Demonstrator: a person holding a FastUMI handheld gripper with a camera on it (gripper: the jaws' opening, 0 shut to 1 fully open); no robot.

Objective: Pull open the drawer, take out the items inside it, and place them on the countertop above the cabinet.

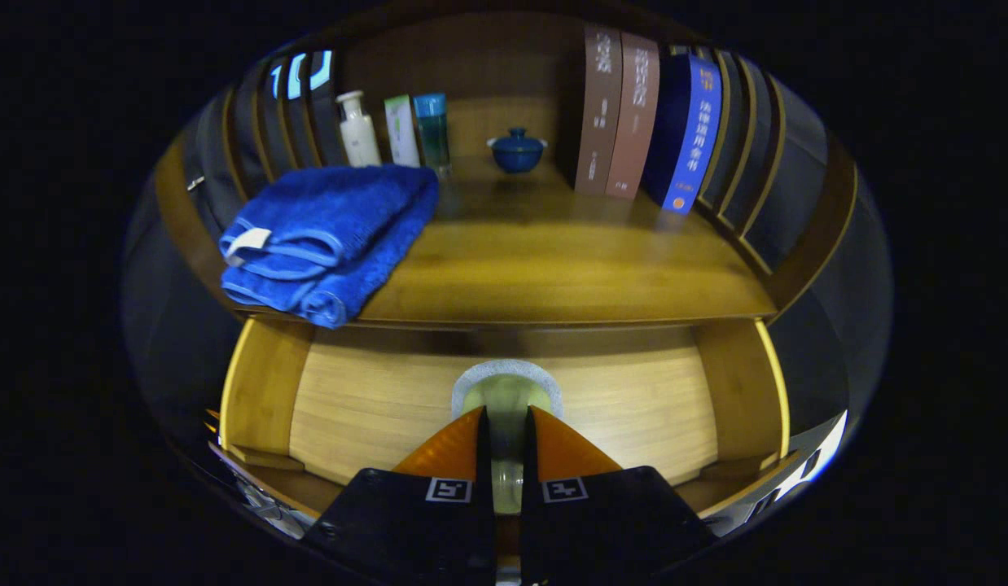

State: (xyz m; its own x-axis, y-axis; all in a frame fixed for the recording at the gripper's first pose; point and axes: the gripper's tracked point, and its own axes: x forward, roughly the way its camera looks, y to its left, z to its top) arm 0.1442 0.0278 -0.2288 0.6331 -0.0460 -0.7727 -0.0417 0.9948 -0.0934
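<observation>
Item: cup (pixel 506 399), in open drawer (pixel 264 391). You are gripping it with gripper (pixel 505 427) fingers nearly closed. Lift straight, clearing countertop (pixel 553 268).

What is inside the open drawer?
In the drawer, one pale round item with a grey rim sits clamped between the hand-held gripper fingers, which cover its lower part; bare wood surrounds it.

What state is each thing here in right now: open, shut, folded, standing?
Drawer: pulled open.
Gripper: fingers shut on the pale round object.
Blue towel: folded, lying on the countertop.
Books: upright.
Lidded blue bowl: lid on.
Pump bottle: standing.
</observation>
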